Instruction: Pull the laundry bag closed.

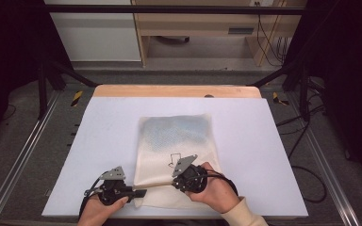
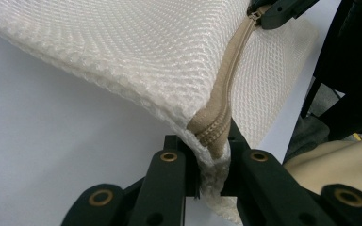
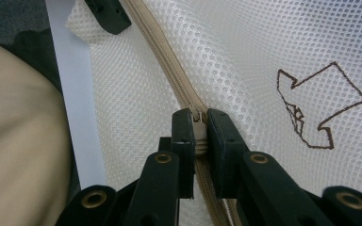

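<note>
— White tabletop (image 1: pixel 99 141), a dim room behind it, and one mesh bag (image 1: pixel 179 141) lying flat near the front edge. Where did the bag sit relative to the two tools?

— Right between them. Its zipper (image 3: pixel 169 77) ran along the near edge, roughly across the table, so its long axis pointed from one gripper straight to the other.

— What was the left gripper (image 2: pixel 212 160) doing?

— It was pinched closed on the bag's near left corner, at the zipper's end, with mesh bunched between the jaws. It looked like the anchor.

— And the right gripper (image 3: pixel 199 120)?

— Clamped narrow on the zipper line partway along, apparently on the slider or its pull; I couldn't tell exactly which. Beside it the brown arrow print (image 3: pixel 318 108) lay on the mesh.

— So which way would the next move go?

— My guess: along the zipper's axis. The two grippers were near each other, the right one toward the person's right. The tape between them seemed taut, so a pull would likely run lengthwise against the left hold, not across it.
</note>
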`<state>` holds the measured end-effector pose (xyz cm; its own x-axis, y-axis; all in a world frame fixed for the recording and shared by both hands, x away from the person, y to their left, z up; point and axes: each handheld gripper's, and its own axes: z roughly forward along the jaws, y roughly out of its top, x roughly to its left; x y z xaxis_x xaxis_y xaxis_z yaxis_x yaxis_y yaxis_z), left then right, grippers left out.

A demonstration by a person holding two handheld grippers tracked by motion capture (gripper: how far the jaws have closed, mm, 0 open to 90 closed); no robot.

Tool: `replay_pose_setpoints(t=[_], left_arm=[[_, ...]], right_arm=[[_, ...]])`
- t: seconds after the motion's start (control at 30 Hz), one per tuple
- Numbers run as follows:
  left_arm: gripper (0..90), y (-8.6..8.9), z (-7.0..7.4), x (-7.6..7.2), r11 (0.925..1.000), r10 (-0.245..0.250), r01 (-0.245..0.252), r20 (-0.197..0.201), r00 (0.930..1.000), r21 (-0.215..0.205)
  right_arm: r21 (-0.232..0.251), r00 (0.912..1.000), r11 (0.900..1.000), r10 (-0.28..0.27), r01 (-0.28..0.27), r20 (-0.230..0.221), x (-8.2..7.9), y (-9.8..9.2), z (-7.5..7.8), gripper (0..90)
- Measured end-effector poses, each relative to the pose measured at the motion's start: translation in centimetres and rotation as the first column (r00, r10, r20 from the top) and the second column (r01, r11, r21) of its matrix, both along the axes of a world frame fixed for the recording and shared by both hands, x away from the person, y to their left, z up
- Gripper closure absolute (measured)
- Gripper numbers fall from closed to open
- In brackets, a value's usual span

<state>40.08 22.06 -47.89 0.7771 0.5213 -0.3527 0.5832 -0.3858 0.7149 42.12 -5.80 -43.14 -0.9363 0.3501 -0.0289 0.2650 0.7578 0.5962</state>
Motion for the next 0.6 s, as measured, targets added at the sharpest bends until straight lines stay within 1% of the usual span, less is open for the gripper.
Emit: replay_pose_setpoints(t=[0.03, 0.2, 0.37, 0.4, 0.47, 0.53, 0.6], left_arm=[[83.0, 0.0, -0.02, 0.05, 1.0, -0.002, 0.002, -0.001, 1.0, 0.0], [83.0, 0.07, -0.02, 0.0, 1.0, -0.001, 0.001, -0.001, 1.0, -0.004], [83.0, 0.05, 0.12, -0.05, 1.0, -0.003, 0.003, 0.008, 1.0, 0.003], [83.0, 0.02, 0.17, -0.06, 1.0, -0.003, 0.003, 0.008, 1.0, 0.003], [83.0, 0.0, 0.2, -0.06, 1.0, -0.005, 0.005, 0.01, 0.9999, 0.006], [83.0, 0.02, 0.21, -0.09, 1.0, -0.003, 0.003, 0.011, 0.9999, 0.005], [83.0, 0.0, 0.2, -0.1, 1.0, -0.003, 0.003, 0.012, 0.9999, 0.006]], right_arm=[[0.0, 1.0, 1.0, -0.01, 0.01, -0.001, 0.0, 0.07, -0.09, 81.9], [0.004, 0.9999, 1.0, -0.011, 0.011, 0.0, -0.03, 0.06, -0.08, 82.0], [-0.006, 1.0, 1.0, -0.002, 0.002, 0.002, 0.12, 0.07, -0.16, 82.0], [-0.008, 1.0, 1.0, -0.009, 0.009, -0.003, 0.07, 0.03, -0.17, 82.0], [-0.014, 1.0, 1.0, -0.005, 0.005, 0.005, 0.06, -0.11, -0.17, 82.0], [-0.011, 0.9999, 1.0, -0.014, 0.014, 0.002, -0.02, -0.3, -0.08, 82.0], [-0.005, 1.0, 1.0, -0.008, 0.008, 0.003, 0.1, -0.43, -0.13, 82.0]])
